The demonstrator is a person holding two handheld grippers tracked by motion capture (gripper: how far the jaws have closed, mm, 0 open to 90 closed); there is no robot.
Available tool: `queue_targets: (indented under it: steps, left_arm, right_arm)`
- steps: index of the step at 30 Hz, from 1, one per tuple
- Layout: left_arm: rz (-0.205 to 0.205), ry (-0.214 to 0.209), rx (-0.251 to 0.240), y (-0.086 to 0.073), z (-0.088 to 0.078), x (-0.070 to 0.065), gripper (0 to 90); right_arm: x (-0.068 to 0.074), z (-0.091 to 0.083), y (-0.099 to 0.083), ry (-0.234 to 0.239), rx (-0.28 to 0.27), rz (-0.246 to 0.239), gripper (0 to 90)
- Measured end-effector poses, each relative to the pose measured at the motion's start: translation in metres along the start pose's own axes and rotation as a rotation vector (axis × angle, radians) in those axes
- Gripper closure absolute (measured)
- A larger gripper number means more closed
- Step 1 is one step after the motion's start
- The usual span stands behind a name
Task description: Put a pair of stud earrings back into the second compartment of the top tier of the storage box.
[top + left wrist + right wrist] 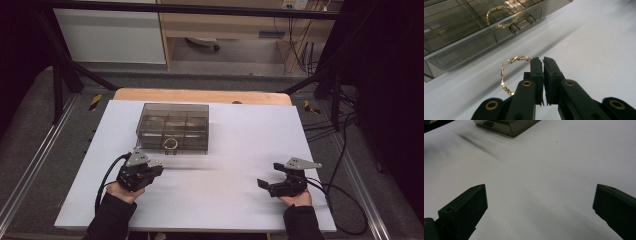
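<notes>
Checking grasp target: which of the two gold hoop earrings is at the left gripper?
The gold hoop outside the box, pinched in the shut left gripper; the other hoop lies inside it.

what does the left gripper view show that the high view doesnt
Left gripper view alone: a gold hoop pinched at its rim between the shut jaws of the left gripper, hanging just off the white table, plus the sequin texture on the hoops and the box's small front handle.

High view alone: the right gripper with jaws open on the table, both of the person's sleeves, the whole box outline, the floor and shelves beyond.

Both: the smoky clear box with compartments, a second gold hoop inside its front middle compartment, and the left gripper.
</notes>
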State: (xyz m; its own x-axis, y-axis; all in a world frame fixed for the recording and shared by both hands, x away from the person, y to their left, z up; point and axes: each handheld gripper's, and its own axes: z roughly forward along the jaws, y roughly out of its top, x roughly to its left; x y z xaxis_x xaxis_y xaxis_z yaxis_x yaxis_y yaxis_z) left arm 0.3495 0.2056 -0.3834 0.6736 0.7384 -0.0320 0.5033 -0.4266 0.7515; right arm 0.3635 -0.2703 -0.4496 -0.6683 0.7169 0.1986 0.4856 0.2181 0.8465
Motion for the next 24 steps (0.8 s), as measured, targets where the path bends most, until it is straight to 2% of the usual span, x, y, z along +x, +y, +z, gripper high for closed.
queue_targets:
  steps: [24]
  left_arm:
    - [0.018,-0.007,-0.009,0.019,-0.002,0.000,85.5]
  right_arm:
    - [0.000,0.001,0.000,-0.001,0.006,-0.003,0.4]
